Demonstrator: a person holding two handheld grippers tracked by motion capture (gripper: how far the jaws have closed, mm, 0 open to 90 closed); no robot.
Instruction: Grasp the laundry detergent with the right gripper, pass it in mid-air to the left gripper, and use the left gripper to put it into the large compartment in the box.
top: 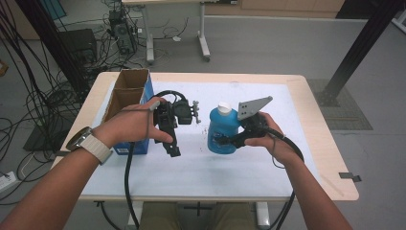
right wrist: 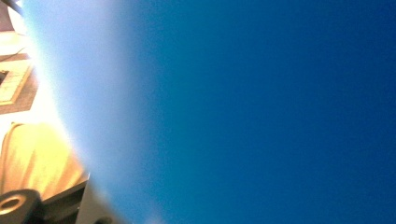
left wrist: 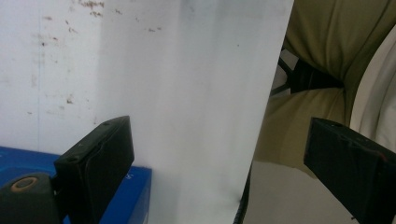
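A blue bottle (top: pixel 221 125) with a white cap stands upright just above the white mat, near the table's middle. My right gripper (top: pixel 225 140) is shut on its lower body from the right, with the grey plate (top: pixel 252 108) on top. In the right gripper view the bottle's blue wall (right wrist: pixel 261 112) sits right against the camera. My left gripper (top: pixel 172 149) is held to the bottle's left, apart from it, pointing down toward the table's front. Its jaws stand wide open with nothing between them (left wrist: pixel 219 130), and the white mat lies beyond.
An open cardboard box (top: pixel 125 93) with a blue side (left wrist: pixel 135 191) stands at the table's left, just behind my left hand. The white mat (top: pixel 191 167) covers most of the wooden table (top: pixel 330 158). The person's lap (left wrist: pixel 327 42) lies past the front edge.
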